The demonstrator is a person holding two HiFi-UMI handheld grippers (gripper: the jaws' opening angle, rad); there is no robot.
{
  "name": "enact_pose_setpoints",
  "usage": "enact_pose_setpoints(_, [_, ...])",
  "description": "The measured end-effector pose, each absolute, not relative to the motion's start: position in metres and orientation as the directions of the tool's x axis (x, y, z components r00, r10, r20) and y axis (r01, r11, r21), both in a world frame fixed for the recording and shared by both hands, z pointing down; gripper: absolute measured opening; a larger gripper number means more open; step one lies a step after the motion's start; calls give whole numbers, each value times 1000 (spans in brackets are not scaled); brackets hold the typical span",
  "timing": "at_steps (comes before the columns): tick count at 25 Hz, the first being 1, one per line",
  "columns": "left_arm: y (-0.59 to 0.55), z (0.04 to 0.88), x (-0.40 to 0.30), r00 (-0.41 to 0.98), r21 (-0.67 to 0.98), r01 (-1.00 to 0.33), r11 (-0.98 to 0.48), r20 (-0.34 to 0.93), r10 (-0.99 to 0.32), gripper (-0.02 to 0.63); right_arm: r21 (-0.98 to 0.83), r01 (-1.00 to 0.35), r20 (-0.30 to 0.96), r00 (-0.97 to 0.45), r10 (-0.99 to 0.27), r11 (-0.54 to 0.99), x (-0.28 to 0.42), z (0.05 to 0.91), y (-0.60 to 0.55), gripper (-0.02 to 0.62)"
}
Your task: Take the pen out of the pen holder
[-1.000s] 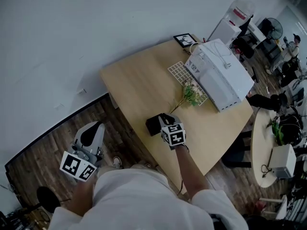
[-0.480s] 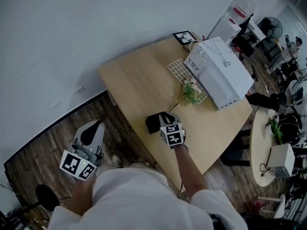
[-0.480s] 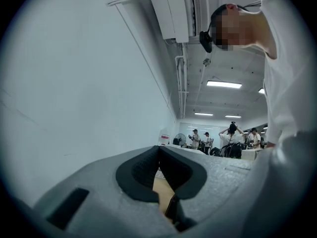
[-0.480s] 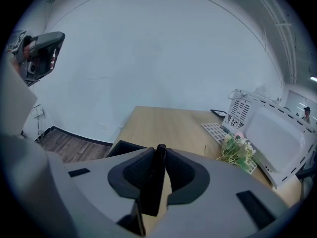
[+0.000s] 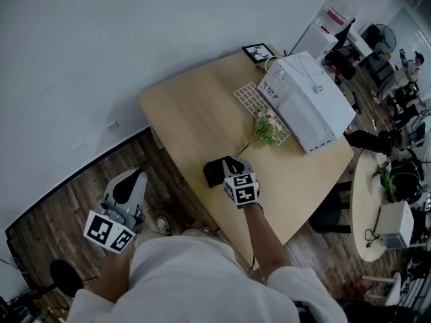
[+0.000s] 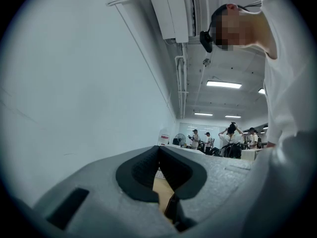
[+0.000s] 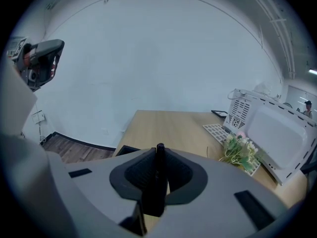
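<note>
Pen [image 7: 158,185], lower end hidden in right claw [image 7: 159,155]

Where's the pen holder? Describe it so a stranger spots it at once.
Start at the wooden table. On its near edge, apart from the white box and flower sprig, sits the pen holder: the only small black box there.

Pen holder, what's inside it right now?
A black pen stands upright at the pen holder, pinched between the right gripper's fingers, which have just been closing. The gripper covers the holder's inside, so the pen's lower end and any other contents cannot be seen.
</note>
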State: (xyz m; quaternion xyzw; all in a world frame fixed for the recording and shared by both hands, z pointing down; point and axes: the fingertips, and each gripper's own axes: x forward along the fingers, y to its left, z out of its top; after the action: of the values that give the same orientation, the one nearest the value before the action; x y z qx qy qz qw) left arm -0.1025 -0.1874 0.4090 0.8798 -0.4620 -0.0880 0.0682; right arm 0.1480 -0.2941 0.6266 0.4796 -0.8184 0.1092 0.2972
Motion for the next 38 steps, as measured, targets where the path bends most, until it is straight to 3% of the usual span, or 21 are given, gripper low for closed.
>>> enact_pose_setpoints(17, [-191, 404, -82, 617, 197, -754, -627, -115, -778, 14, -38, -872, 517, -434, -737, 488, 140, 598, -280, 48])
enact_pose_setpoints(38, [-194, 395, -82, 685, 184, -691, -699, -143, -714, 12, -64, -921, 359, -382, -852, 385, 151, 519, -264, 48])
